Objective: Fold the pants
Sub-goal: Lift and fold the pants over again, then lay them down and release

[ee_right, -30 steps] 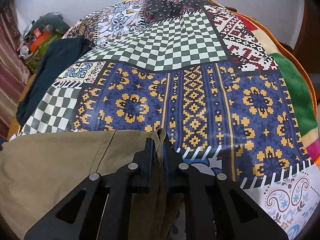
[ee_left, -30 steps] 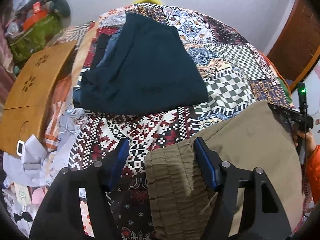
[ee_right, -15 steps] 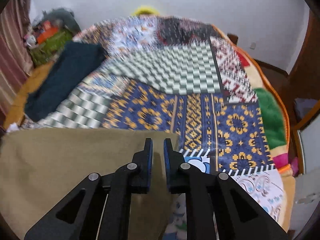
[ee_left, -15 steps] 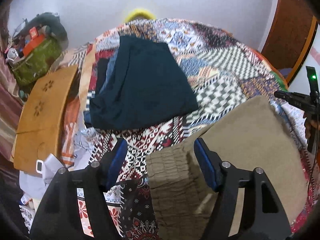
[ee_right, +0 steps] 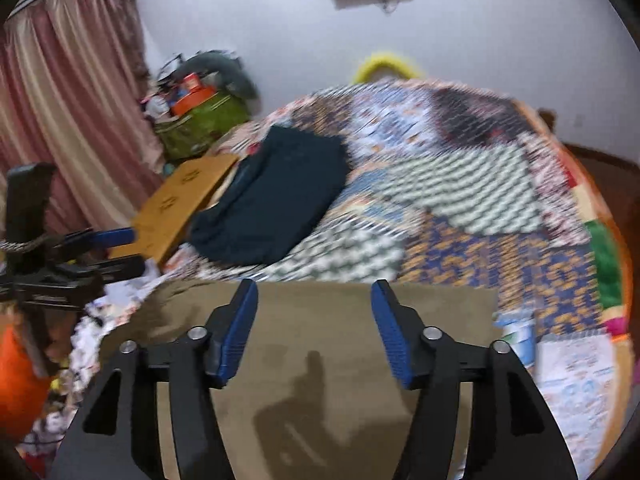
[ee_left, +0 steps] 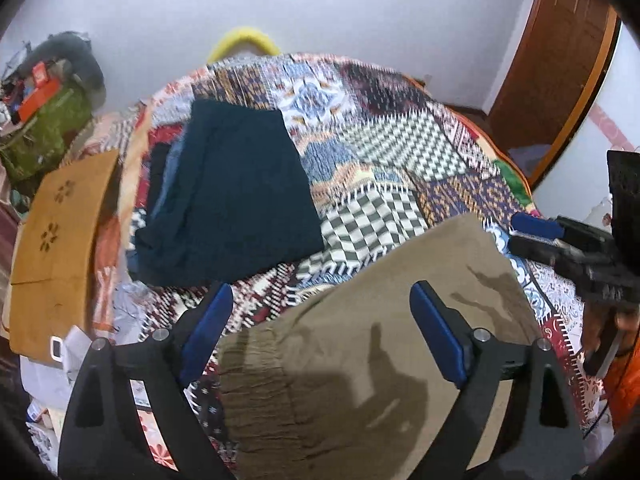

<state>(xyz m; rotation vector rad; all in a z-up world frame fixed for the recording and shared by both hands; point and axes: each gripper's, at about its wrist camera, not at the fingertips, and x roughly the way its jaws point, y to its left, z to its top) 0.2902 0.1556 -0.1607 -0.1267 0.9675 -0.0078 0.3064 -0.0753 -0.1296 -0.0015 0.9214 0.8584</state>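
Both our left tongs (ee_left: 322, 332) and right tongs (ee_right: 314, 328) gape empty above the folded khaki pants (ee_left: 360, 360); next we should press its top layer flat.

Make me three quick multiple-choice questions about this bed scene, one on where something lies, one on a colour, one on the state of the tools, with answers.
1. Where do the dark teal pants lie relative to the khaki pants?
A. Underneath them
B. Farther up the quilt, apart
C. On the floor

2. What colour are the tool finger pads?
A. Blue
B. Red
C. White

3. What state are the left tool and right tool in?
A. Both clamped on cloth
B. One open, one shut
C. Both open, holding nothing

Answers: B, patterned quilt shows between the two garments; A, blue strips line each finger; C, both pairs of fingers stand spread above the khaki pants.
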